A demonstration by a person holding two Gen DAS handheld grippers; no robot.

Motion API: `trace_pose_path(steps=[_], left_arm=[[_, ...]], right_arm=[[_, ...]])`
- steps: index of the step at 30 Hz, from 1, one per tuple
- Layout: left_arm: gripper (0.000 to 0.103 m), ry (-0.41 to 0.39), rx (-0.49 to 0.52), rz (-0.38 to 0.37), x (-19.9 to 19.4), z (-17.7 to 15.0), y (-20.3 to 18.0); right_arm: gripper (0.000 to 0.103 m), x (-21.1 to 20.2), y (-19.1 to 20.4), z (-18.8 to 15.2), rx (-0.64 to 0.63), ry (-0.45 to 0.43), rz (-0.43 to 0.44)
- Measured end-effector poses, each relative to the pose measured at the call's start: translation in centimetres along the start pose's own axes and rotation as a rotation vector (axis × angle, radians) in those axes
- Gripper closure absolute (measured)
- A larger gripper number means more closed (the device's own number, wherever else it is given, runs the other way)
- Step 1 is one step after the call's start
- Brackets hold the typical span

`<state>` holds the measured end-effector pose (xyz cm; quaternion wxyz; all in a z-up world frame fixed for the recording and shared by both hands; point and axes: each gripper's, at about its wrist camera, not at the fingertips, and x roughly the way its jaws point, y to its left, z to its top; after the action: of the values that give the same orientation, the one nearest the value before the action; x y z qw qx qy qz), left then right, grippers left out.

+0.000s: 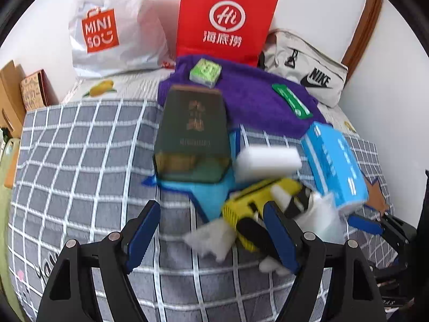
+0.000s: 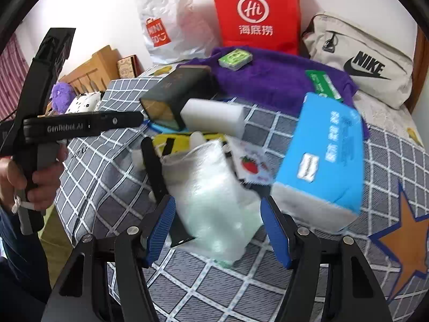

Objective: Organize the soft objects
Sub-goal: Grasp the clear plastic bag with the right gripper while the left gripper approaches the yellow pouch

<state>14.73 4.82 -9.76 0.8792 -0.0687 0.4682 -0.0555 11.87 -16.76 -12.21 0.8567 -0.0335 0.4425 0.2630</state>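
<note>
Soft things lie heaped on the checked bedcover [image 1: 80,161]. A yellow-and-black plush toy [image 1: 257,201] lies just beyond my left gripper [image 1: 211,209], which is open with nothing in it; its right finger overlaps the toy. A clear bubble-wrap bag [image 2: 211,193] lies between the open fingers of my right gripper [image 2: 218,206], and the pads do not press on it. Behind are a white foam block [image 2: 214,116], a blue tissue pack [image 2: 324,155], a purple fleece [image 2: 273,80] and a dark green box [image 1: 191,134].
A red paper bag [image 1: 225,18], a white shopping bag [image 1: 112,26] and a grey Nike bag [image 2: 362,61] stand along the wall. Small green packets [image 1: 205,72] rest on the fleece. A hand [image 2: 37,177] holds the left gripper at the bed's left edge.
</note>
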Motion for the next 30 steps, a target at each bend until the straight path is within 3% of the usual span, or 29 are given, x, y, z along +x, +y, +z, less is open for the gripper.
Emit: trace_pose_path(steps=[5,7,8,9,12,16,21,25,30], left_arm=[[0.025,0.018,-0.034,-0.009,0.3,-1.7,0.8],[0.025,0.029,-0.047,-0.006,0.5,-2.1,1.1],[0.025,0.033,-0.053,0.001,0.6,-2.3,1.3],[0.025,0.032,-0.056,0.004,0.6,-2.4,1.4],[0.025,0.033,-0.07,-0.002,0.7,-2.5,1.6],[0.025,0.034,-0.058,-0.018,0.8,-2.5,1.0],[0.025,0.044,-0.006,-0.102,0.7,-2.7,-1.2],[0.025,0.079,0.006,-0.16,1.1,-3.0,-3.1],[0.025,0.162,-0.052,-0.189,3.7,-3.8,-4.1]], right_arm=[[0.04,1.4,0.6,-0.6,-0.017,0.015,0.007],[0.06,1.7,1.0,-0.7,-0.046,0.011,-0.008],[0.082,1.6,1.0,-0.7,-0.049,0.001,-0.01],[0.092,1.3,0.9,-0.7,-0.043,-0.007,0.004],[0.098,0.6,0.4,-1.0,-0.022,-0.042,0.054],[0.1,-0.9,-0.1,-1.2,-0.021,-0.085,0.042],[0.1,-3.6,-1.9,-1.5,0.009,-0.138,-0.019],[0.1,-4.7,-3.1,-2.3,0.021,-0.135,-0.053],[0.099,-3.4,-3.6,-3.3,0.026,-0.087,-0.044]])
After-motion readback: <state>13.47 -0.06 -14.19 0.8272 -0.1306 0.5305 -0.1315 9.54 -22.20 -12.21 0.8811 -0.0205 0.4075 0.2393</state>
